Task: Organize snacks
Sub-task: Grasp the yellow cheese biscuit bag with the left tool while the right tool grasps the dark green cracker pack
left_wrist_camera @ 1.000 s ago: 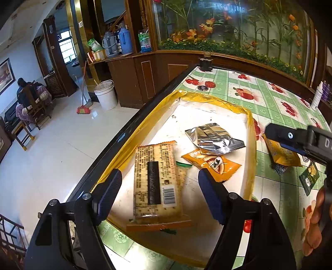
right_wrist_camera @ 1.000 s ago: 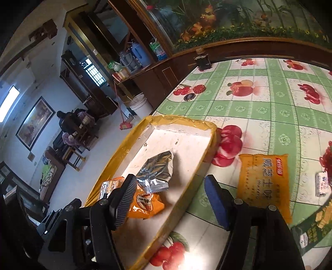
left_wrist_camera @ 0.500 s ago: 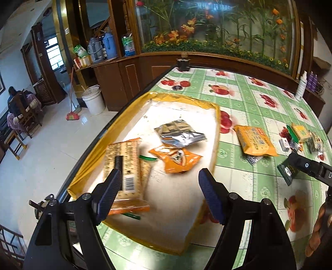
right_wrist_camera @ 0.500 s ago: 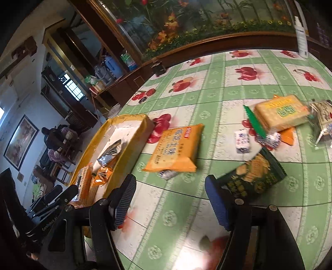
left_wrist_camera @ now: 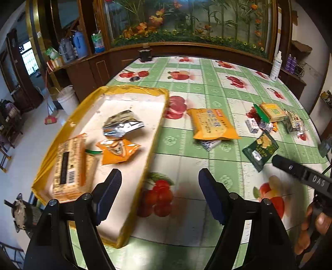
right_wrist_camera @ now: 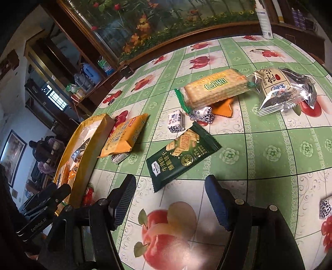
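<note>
A yellow-rimmed tray at the table's left holds a long cracker pack, an orange packet and a silver packet. Loose on the cloth lie an orange biscuit bag, a dark green cracker pack, a green-trimmed cracker pack, small blue-white sweets and a clear-wrapped pastry. My left gripper hangs open over the tray's right rim with nothing in it. My right gripper stands open just short of the dark green pack.
A white spray bottle stands at the table's far edge. A small dark object sits at the far left edge. Beyond the table's left edge are the floor, a white bucket and wooden cabinets. Another sweet lies at right.
Both grippers have swung right, away from the tray. The left one now looks over the tray's right rim; the right one has come over the loose snacks near the dark green pack.
</note>
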`<state>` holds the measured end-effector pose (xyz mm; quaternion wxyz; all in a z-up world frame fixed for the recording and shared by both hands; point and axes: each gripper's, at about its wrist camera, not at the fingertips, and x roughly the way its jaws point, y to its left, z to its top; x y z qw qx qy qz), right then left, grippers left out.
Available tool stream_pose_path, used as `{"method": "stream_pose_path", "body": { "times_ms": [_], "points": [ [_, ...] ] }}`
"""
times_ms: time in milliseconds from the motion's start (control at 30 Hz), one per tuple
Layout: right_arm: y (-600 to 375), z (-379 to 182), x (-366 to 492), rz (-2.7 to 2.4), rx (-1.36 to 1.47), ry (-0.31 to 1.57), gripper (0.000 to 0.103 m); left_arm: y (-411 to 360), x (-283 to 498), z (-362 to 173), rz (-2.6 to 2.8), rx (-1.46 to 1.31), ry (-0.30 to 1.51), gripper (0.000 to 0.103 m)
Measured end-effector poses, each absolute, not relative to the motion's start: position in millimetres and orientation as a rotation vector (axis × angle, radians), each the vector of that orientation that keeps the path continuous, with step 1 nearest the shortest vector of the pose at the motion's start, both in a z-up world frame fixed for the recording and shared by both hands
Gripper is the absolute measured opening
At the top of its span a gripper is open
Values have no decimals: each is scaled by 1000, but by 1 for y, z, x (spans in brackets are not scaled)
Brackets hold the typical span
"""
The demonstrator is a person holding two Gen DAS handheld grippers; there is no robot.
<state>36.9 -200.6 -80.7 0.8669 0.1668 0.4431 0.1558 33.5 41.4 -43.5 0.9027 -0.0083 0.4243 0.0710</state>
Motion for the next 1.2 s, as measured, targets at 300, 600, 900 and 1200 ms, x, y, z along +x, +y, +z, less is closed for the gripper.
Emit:
{"method": "stream_pose_path", "body": {
  "times_ms": [300, 600, 900, 1200],
  "points": [
    [-201, -84, 36, 352, 344, 944, 75, 12, 87, -36, 58, -58, 899, 77],
    [-193, -84, 37, 365, 311, 949, 79, -15, 144, -56, 33, -16, 986, 77],
    [-180, -84, 50, 340, 250, 952, 85, -20, 185, -91, 49, 41, 1077, 77],
    [-172, -84, 61, 284, 206, 936, 87, 8, 159, -68, 10, -108, 954, 69]
  ]
}}
